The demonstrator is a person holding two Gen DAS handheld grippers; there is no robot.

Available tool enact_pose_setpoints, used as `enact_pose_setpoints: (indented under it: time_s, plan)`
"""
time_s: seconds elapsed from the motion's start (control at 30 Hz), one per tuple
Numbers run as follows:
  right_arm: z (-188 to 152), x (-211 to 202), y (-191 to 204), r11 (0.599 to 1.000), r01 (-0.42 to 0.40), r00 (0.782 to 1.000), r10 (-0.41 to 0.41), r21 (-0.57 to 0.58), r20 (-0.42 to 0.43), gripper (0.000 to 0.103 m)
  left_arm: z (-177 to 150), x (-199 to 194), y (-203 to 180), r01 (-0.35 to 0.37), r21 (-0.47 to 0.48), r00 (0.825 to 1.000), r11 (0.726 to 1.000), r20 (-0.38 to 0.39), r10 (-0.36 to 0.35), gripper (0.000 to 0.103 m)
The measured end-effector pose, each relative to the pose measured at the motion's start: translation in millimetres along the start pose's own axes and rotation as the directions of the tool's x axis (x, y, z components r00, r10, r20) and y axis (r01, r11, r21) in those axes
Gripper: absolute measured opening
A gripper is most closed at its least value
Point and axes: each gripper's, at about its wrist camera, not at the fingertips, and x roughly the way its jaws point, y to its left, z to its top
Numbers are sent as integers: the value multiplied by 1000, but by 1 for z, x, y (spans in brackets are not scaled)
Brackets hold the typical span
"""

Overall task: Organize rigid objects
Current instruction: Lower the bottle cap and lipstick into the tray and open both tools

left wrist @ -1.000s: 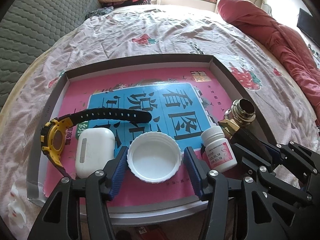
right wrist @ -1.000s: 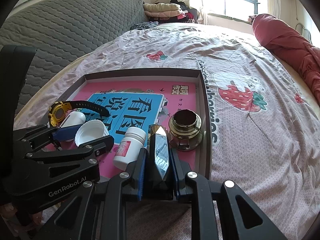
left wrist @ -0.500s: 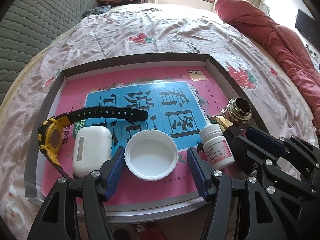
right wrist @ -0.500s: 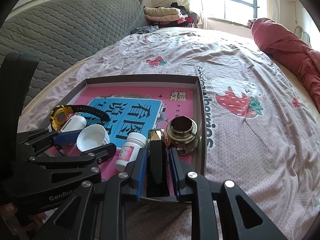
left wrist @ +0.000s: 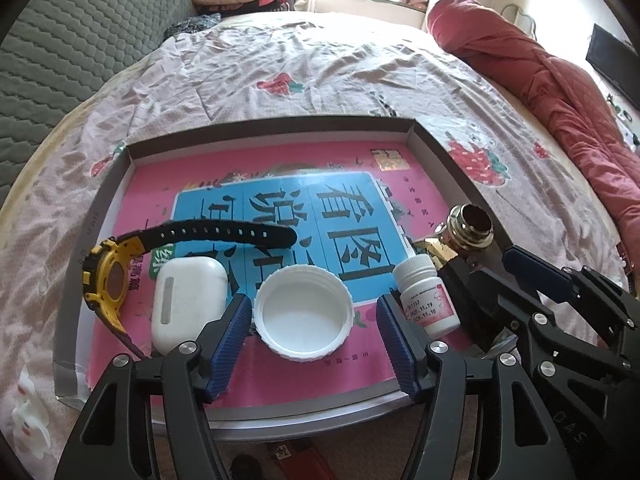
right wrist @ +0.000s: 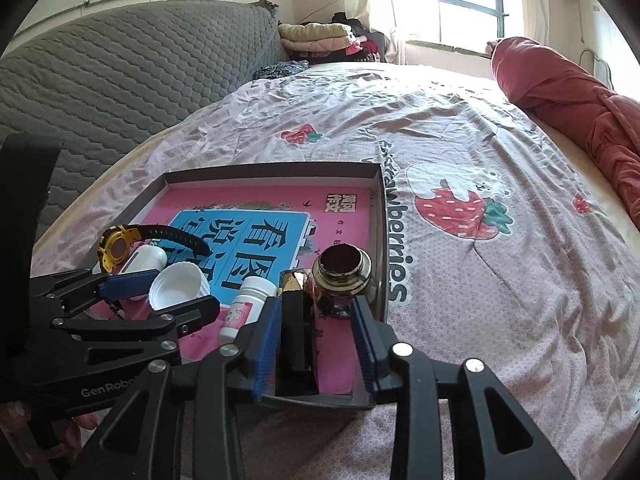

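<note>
Left wrist view: my left gripper (left wrist: 314, 334) stands released, jaws spread either side of the ribbed white cap (left wrist: 305, 311), not gripping it. The items sit in a row along the near edge of the tray (left wrist: 440, 156), a shallow cardboard box. Left of the jaws: smooth case (left wrist: 186, 302), then the yellow watch (left wrist: 106, 280). Right: pill bottle (left wrist: 426, 298).

Right wrist view: my right gripper (right wrist: 316, 338) is released too; the black faceted block (right wrist: 294, 320) lies between its pads, set down, I judge. Brass fitting (right wrist: 342, 276) just ahead.
</note>
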Motion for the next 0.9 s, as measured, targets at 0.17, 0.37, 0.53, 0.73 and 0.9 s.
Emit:
enact_pose_setpoints:
  time_s: [0.17,0.37,0.53,0.73,0.9]
  plan:
    - [1,-1,-1,1000,2,1000,-2,7,11,42,1,-6,1,13,1,1000,1000,19,-13,67]
    - [4,-4,0,1000,5,1000,-5,10,24,47,2,-16,4,16,1,999,1000,49,-16,67]
    - [7,-7,1,1000,7,999,-8,15,47,47,5,-21,7,32,-7,997,999,70,-31,69]
    - [10,-11,2,1000,4,997,-6,18,73,53,5,-25,14,32,-29,996,999,82,-30,74]
    - [12,-15,3,1000,3,996,-5,23,86,53,4,-32,19,24,-34,995,999,96,-20,74]
